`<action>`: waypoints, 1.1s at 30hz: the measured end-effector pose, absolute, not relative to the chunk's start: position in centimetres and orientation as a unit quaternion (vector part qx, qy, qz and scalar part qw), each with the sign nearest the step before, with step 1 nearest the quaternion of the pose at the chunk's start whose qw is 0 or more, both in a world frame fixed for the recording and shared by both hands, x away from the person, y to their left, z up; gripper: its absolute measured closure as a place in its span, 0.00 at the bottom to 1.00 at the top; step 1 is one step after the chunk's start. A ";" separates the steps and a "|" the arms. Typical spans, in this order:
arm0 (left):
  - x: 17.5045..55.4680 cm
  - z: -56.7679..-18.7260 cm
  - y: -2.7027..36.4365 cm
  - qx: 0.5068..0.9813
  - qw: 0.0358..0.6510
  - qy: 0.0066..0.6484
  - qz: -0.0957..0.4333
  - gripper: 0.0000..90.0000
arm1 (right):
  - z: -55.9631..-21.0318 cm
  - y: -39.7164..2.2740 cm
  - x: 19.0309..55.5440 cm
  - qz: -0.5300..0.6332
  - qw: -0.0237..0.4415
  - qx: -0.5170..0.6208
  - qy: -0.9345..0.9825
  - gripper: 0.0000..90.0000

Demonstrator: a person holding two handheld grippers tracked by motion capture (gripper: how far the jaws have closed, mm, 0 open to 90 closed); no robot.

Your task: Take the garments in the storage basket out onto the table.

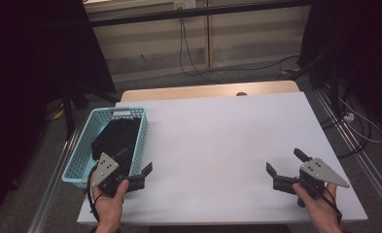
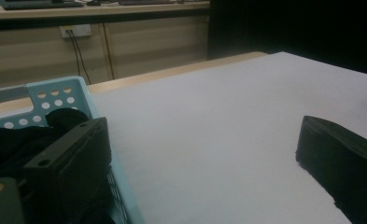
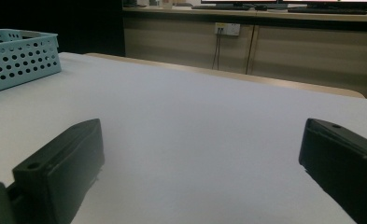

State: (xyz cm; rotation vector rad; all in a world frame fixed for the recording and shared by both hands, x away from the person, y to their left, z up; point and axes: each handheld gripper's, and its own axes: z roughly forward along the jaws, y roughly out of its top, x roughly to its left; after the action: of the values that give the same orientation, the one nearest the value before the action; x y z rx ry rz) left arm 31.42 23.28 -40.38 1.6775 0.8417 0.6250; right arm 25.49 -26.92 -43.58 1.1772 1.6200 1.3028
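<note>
Left gripper point(image 1: 137, 167) wide, empty, straddling basket point(image 1: 78, 160) near rim, likely poised for black cloth point(image 1: 116, 138) inside. Right gripper point(image 1: 285, 168) wide, idle on worktop point(image 1: 217, 141).

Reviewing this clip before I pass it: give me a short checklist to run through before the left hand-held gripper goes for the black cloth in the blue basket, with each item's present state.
1. Left hand-held gripper jaws wide apart, nothing between them: ok.
2. Right hand-held gripper jaws apart, empty, over the white table: ok.
3. Black cloth lies inside the blue basket, reachable from above: ok.
4. Left hand-held gripper lined up over the cloth: not ok; one jaw is over the basket's near corner, the other over the table.
5. Basket fully on the table: cannot tell; its left edge sits at the table's edge.
</note>
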 end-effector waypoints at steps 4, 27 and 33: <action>31.6 -40.3 23.4 0.709 0.543 0.365 0.262 0.04 | -43.6 -26.9 25.6 0.510 0.364 0.459 0.630 0.00; 33.2 -38.7 24.3 0.749 0.501 0.357 0.245 0.07 | -43.8 -26.4 25.7 0.510 0.343 0.456 0.644 0.00; 34.1 -37.8 25.2 0.751 0.492 0.372 0.235 0.08 | -43.9 -26.1 26.0 0.509 0.336 0.450 0.652 0.00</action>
State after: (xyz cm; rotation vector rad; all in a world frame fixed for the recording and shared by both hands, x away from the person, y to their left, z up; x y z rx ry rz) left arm 34.12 25.20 -37.80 1.8238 0.9026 0.5697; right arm 26.01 -26.14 -43.94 1.1739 1.7003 1.3278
